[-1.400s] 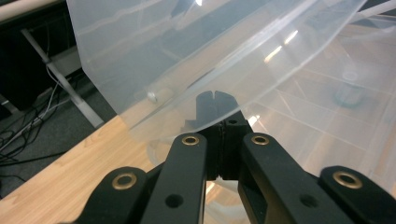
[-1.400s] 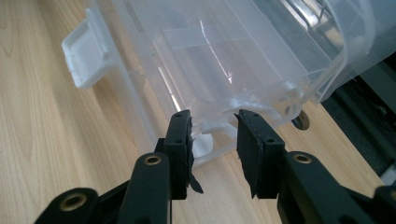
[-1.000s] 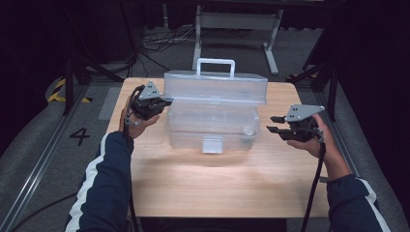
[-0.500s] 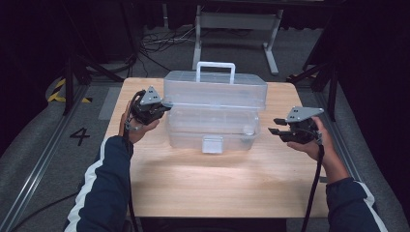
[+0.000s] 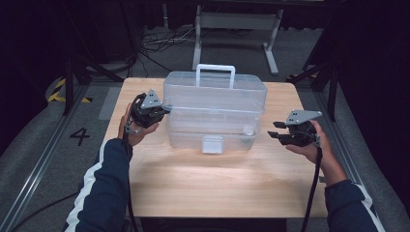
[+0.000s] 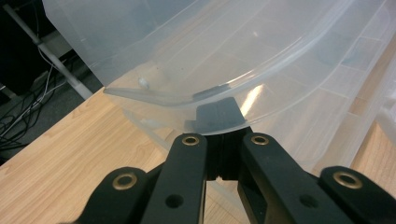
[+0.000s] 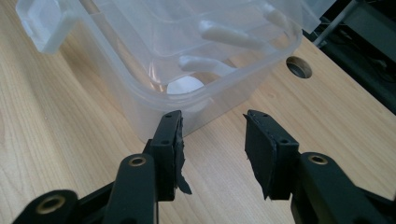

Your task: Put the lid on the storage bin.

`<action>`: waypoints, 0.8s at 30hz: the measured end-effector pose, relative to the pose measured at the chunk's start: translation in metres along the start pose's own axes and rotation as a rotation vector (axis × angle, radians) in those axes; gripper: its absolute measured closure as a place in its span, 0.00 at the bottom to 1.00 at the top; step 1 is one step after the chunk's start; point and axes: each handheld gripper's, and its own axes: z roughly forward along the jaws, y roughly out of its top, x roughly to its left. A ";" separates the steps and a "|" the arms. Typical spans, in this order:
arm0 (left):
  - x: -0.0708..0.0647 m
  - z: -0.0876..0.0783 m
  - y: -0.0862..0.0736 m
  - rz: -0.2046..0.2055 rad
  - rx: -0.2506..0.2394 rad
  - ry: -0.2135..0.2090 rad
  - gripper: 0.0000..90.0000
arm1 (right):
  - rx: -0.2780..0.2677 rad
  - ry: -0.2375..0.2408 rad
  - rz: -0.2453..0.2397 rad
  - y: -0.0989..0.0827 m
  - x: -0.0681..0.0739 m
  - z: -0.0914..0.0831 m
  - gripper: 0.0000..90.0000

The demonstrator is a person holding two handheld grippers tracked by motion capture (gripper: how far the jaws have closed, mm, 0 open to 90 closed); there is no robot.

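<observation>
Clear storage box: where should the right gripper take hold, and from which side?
Judging by its shape, grip the clear storage box by the protruding lid rim at its right end, coming in level from the right. The open right gripper already faces that corner, nothing between its jaws.

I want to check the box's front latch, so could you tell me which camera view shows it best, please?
The high view shows it best: the latch sits face-on at the middle of the clear storage box's front. The right gripper view catches it only at the top left corner, partly cropped. The left gripper view shows the box's end wall and rim instead.
</observation>
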 end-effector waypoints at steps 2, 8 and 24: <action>-0.001 0.000 0.000 0.000 0.000 0.004 1.00 | 0.009 0.004 -0.001 -0.002 0.001 0.001 0.64; -0.004 -0.001 -0.005 -0.015 -0.012 0.011 1.00 | 0.008 0.009 0.010 -0.004 0.001 0.002 0.64; 0.005 -0.008 -0.018 -0.024 -0.119 -0.146 1.00 | -0.001 0.020 0.019 -0.006 -0.001 0.001 0.63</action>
